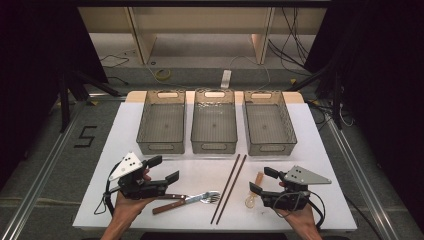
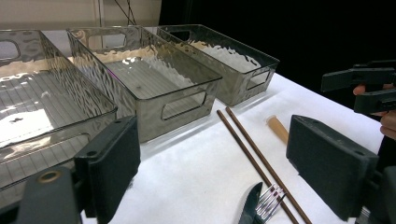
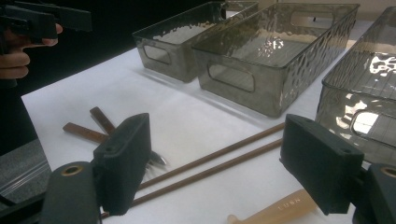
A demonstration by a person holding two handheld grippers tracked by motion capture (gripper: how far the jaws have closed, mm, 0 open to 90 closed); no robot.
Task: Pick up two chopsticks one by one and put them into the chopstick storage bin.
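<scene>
Poised before any pickup, both grippers' jaws apart and empty above cutlery (image 1: 187, 198) and chopsticks (image 1: 229, 187), probably bound for bins (image 1: 214, 122).

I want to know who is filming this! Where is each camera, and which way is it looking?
High view: above the person's side, looking forward and down at the white table; forearms, left gripper and right gripper show.
Left gripper view: rides the left gripper, facing three bins past its black fingers.
Right gripper view: rides the right gripper, facing the bins past its fingers.
Both gripper views share the chopsticks.
</scene>
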